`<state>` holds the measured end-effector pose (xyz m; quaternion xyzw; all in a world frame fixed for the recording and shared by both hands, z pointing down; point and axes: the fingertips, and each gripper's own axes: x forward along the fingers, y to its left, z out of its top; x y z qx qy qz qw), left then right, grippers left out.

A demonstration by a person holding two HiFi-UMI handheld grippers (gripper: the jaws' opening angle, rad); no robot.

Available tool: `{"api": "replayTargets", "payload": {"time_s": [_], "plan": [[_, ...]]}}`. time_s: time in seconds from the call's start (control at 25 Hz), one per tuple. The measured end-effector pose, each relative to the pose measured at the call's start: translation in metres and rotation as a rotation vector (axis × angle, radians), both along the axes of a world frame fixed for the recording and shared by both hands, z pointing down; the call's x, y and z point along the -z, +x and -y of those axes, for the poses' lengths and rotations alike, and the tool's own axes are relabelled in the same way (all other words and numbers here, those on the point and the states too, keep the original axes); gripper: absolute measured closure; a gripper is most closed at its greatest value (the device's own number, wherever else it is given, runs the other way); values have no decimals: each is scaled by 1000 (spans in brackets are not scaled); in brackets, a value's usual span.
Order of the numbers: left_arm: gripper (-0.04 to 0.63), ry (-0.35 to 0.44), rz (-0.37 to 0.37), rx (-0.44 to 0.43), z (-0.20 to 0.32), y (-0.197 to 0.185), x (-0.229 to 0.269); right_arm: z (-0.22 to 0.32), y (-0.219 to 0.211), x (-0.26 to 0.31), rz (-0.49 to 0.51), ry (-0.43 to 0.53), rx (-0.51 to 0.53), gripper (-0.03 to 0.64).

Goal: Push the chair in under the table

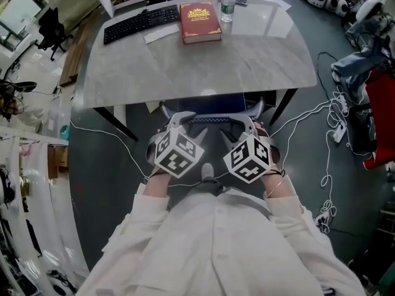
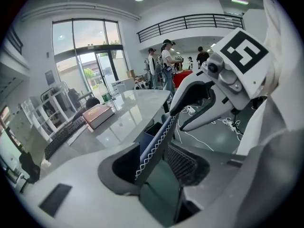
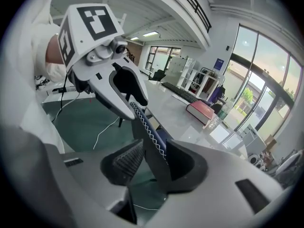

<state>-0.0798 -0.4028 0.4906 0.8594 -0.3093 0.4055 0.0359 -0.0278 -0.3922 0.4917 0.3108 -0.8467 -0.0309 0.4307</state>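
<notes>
Dark-blue chair (image 1: 213,105) sits with its seat under the grey table (image 1: 185,66), and its white-stitched back (image 2: 159,137) stands upright just at the table's near edge. By that, the push looks all but done. The left gripper (image 1: 179,118) and right gripper (image 1: 245,121) straddle the top of the back side by side. Both gripper views show the jaws wide apart with the back's edge standing between them. In the left gripper view the back lies toward one pad, with floor showing between it and the ribbed pad opposite, so nothing is clamped. The right gripper view reads the same, though the gap at its ribbed pad is harder to see. The chief risk, as I judge it, is in coming away. If a gripper lifts at an angle, a pad could catch the stitched edge and drag the chair back out, undoing the push. A further shove carries the other risk, since the back seems already close to the tabletop and could knock it. That would jolt the bottle (image 1: 228,2), which stands by the book (image 1: 200,21) at the far side. White cables (image 1: 308,113) trail on the floor near the right table leg and might snag a chair leg that swings that way.
</notes>
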Motion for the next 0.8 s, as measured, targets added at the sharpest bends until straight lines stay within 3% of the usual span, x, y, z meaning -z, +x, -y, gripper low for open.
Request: {"api": "replayTargets", "payload": {"time_s": [0.2, 0.52, 0.6, 0.8], "plan": [[415, 10, -72, 71, -18, 4, 14, -13, 8, 17, 66, 3, 4, 479], [467, 53, -135, 142, -59, 19, 32, -46, 20, 52, 261, 20, 5, 502], [492, 68, -146, 157, -71, 22, 34, -57, 25, 57, 274, 48, 26, 548], [548, 95, -154, 181, -97, 28, 34, -85, 35, 60, 285, 55, 41, 572]]}}
